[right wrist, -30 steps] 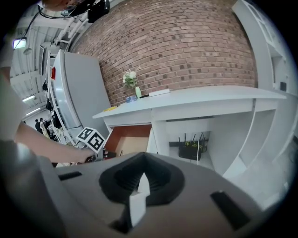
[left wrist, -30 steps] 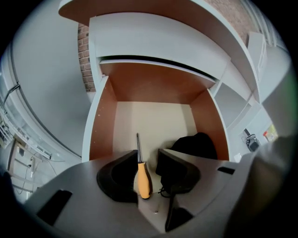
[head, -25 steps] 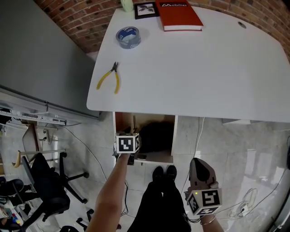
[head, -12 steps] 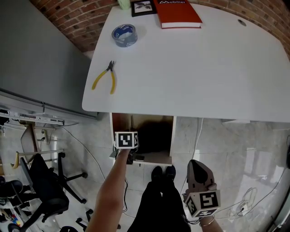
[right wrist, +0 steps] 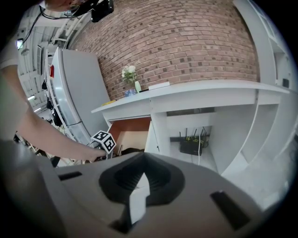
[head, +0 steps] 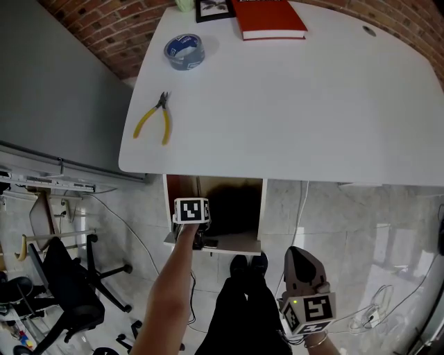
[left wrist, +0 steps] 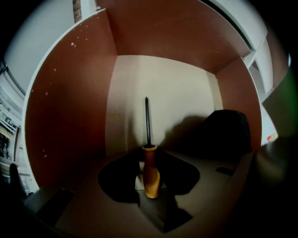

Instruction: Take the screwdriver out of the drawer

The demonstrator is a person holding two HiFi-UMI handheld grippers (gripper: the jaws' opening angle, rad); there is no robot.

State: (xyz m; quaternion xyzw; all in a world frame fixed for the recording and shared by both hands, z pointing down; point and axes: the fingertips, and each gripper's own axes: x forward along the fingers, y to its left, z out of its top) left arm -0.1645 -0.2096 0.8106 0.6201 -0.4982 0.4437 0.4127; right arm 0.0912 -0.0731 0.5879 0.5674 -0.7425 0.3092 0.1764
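The screwdriver (left wrist: 151, 174) lies on the floor of the open drawer (left wrist: 70, 116), its orange handle towards me and its dark shaft pointing at the back wall. My left gripper (left wrist: 149, 175) points steeply down into the drawer (head: 215, 244). Its jaws are closing with the handle between them, and no firm press shows. In the head view the left gripper (head: 199, 241) hangs at the drawer's front left, under its marker cube, and the screwdriver is hidden. My right gripper (head: 305, 262) hangs low beside my legs, holding nothing, a narrow gap between its jaws (right wrist: 139, 188).
A dark bulky thing (left wrist: 226, 135) fills the drawer's right rear. On the white desk (head: 312, 104) lie yellow pliers (head: 154, 119), a tape roll (head: 183, 52), a red book (head: 270, 17) and a framed picture (head: 214, 8). An office chair (head: 69, 284) stands to the left. A router (right wrist: 192, 146) sits under the desk.
My left gripper has sunk deeper into the drawer at its front left. The right gripper has kept its place.
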